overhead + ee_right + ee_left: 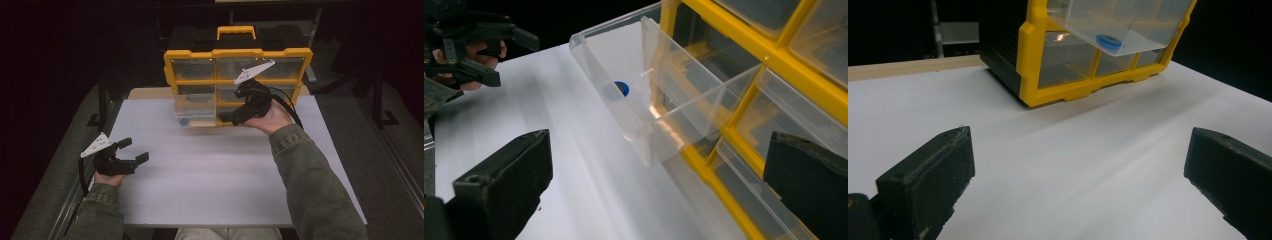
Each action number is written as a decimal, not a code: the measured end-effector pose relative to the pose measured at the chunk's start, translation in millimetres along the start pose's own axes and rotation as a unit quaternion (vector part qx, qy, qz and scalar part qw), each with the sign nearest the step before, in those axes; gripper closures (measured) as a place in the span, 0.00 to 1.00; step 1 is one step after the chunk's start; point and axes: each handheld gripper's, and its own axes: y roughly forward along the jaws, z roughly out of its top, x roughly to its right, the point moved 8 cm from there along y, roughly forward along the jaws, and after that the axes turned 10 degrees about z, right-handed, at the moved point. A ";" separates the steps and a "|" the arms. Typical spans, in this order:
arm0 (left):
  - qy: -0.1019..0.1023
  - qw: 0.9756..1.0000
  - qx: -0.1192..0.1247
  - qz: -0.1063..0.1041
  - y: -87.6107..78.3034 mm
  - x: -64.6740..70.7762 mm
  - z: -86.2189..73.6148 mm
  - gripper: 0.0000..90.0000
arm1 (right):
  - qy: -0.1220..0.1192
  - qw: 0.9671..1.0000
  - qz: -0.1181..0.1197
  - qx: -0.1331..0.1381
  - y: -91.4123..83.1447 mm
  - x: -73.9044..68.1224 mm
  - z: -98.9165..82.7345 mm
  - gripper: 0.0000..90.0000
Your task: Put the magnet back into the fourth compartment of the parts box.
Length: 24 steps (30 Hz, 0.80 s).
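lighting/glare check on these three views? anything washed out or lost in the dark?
High view: white table evenly lit, surroundings near black. Left gripper view: table bright, glare streak on a yellow organizer drawer front, blue ring crisp. Right gripper view: specular glint on the pulled-out clear drawer, near jaws slightly soft.

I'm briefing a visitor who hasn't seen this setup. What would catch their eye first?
The yellow-framed organizer at the table's far edge, one clear drawer pulled out with a small blue ring inside. The right claw hovers open beside that drawer; the left claw sits open, near left.
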 end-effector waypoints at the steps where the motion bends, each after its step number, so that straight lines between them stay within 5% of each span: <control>1: 0.000 1.000 0.000 0.000 0.0 0.0 -0.1 0.00 | 0.002 1.000 0.000 0.001 -0.2 -0.2 -1.1 0.00; 24: 0.004 1.000 -0.002 0.000 0.6 1.0 -0.3 0.00 | 0.019 1.000 -0.007 0.020 -10.4 6.5 -54.5 0.00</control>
